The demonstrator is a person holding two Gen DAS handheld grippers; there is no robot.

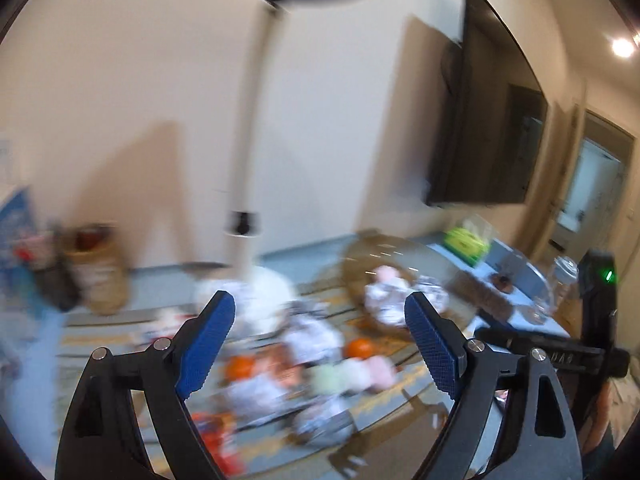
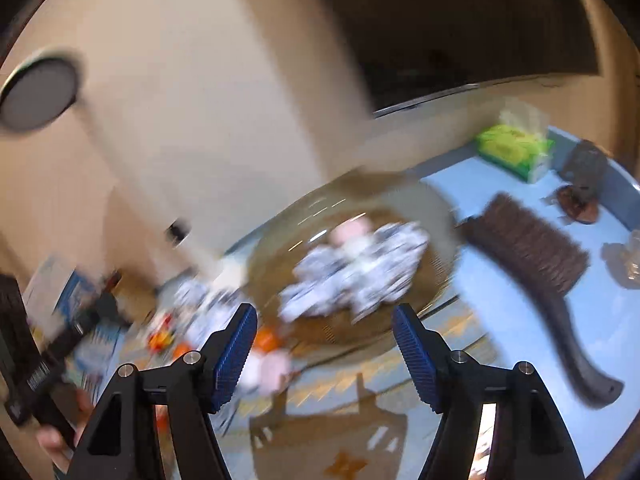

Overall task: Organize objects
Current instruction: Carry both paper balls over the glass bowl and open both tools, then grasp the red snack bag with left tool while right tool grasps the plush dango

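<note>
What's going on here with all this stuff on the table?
A person is tidying small wrapped items on a blue table, holding a two-finger tool in each hand. Both the left tool and the right tool are open and empty, above the clutter. Several wrapped items already lie in the glass bowl; more sit loose in front of it. A brown brush and green tissue pack lie to the right.

One round brown glass bowl (image 2: 436, 216), one dark brown bristle brush (image 2: 532, 248), one green tissue pack (image 2: 516, 148) and two small orange balls (image 1: 358, 348); blurred wrapped items uncountable.
</note>
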